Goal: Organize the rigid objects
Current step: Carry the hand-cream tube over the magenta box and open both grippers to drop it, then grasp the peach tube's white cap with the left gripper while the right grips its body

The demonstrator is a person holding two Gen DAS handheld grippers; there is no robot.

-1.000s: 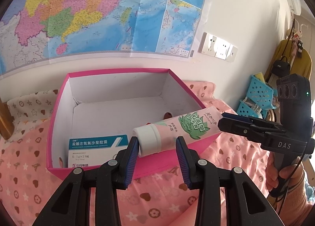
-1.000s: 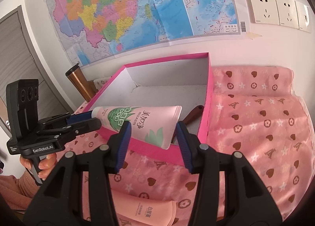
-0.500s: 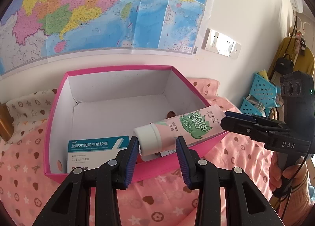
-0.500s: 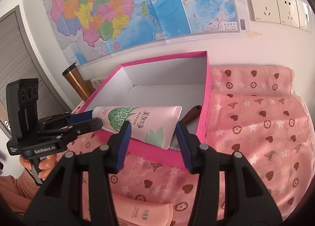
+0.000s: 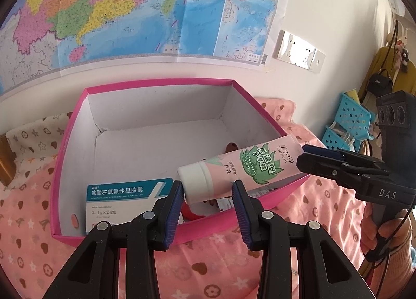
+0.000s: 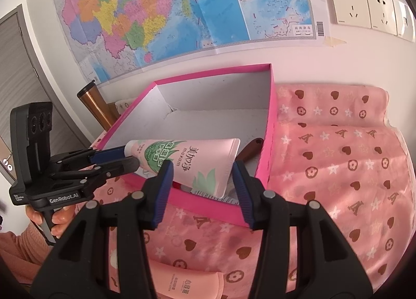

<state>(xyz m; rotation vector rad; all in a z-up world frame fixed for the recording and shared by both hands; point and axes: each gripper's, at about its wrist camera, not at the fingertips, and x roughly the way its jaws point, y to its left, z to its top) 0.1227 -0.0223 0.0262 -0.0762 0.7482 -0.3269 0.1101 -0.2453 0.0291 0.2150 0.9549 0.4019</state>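
A pink hand-cream tube (image 5: 249, 166) with green leaves and a white cap hangs over the near right corner of the pink box (image 5: 156, 81). My left gripper (image 5: 207, 195) is shut on its cap end. From the right wrist view, that left gripper (image 6: 130, 158) comes in from the left. My right gripper (image 6: 201, 184) is shut across the tube's (image 6: 192, 163) flat crimped end; in the left wrist view the right gripper (image 5: 301, 158) reaches in from the right. Inside the box lie a white and teal medicine carton (image 5: 124, 200), a red item (image 5: 192, 214) and a brown handle (image 6: 251, 149).
The box (image 6: 213, 70) sits on a pink patterned cloth (image 6: 338, 169) against a wall with a map. A second pink tube (image 6: 187, 286) lies on the cloth near me. A copper flask (image 6: 95, 103) stands left of the box, and blue baskets (image 5: 348, 122) hang at the right.
Both grippers and the tube have shifted a little forward over the box's near edge, so more of the box's inside shows. The grips are unchanged.
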